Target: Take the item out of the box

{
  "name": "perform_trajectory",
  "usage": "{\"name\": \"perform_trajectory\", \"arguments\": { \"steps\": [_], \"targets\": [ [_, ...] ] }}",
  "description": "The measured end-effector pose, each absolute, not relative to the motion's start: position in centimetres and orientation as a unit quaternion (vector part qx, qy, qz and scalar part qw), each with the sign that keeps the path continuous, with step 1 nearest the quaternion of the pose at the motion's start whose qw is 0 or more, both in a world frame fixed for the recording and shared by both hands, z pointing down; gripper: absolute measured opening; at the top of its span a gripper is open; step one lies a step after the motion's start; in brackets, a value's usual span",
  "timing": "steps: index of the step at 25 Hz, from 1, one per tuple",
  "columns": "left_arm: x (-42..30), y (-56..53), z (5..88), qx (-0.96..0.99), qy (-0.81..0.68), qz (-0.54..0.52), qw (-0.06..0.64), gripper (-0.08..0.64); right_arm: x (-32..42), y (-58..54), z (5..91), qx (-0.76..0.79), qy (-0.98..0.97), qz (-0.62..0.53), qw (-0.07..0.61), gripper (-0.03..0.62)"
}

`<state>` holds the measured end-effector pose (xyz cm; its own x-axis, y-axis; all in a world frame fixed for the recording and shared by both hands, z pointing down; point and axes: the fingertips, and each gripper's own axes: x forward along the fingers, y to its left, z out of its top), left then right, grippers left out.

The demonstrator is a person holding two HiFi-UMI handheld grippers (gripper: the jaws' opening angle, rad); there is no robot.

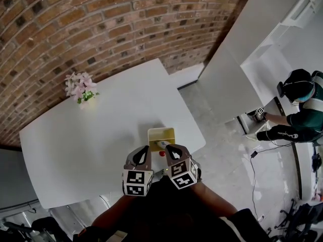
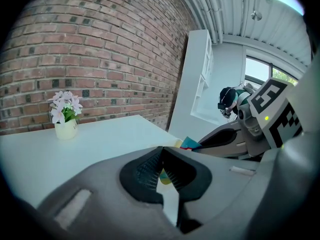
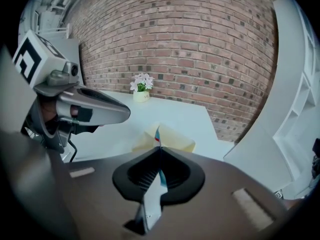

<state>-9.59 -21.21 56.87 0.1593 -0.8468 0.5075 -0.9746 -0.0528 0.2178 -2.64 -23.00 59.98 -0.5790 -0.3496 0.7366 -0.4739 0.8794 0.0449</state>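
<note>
A small open yellow box [image 1: 161, 134] stands near the front edge of the white table [image 1: 91, 135]. My right gripper [image 1: 170, 148] reaches over its near rim. In the right gripper view that gripper [image 3: 159, 152] is shut on a thin flat packet [image 3: 158, 134], white with blue and red, held edge-on with its top sticking out above the box [image 3: 176, 142]. My left gripper [image 1: 144, 150] sits just left of the box's near corner. Its jaws [image 2: 161, 151] meet at the tips. A bit of yellow shows in the gap behind them, and I cannot tell whether it is gripped.
A pot of pink flowers [image 1: 81, 91] stands at the table's far left by the brick wall [image 1: 126, 24]. White shelving [image 1: 237, 69] stands right of the table. A person [image 1: 298, 116] crouches on the floor at far right, with cables nearby.
</note>
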Motion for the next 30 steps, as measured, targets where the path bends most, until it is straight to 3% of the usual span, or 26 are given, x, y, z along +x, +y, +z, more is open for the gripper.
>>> {"name": "perform_trajectory", "arguments": {
  "steps": [18, 30],
  "targets": [
    [-9.6, -18.7, 53.1, 0.769, -0.590, 0.094, 0.227, 0.006, -2.0, -21.1, 51.7, 0.361, -0.879, 0.070, 0.304, 0.003],
    [-9.2, -16.3, 52.1, 0.804, -0.544, 0.091, 0.221, 0.006, -1.0, -17.5, 50.4, 0.429, -0.852, 0.095, 0.285, 0.003]
  ]
}}
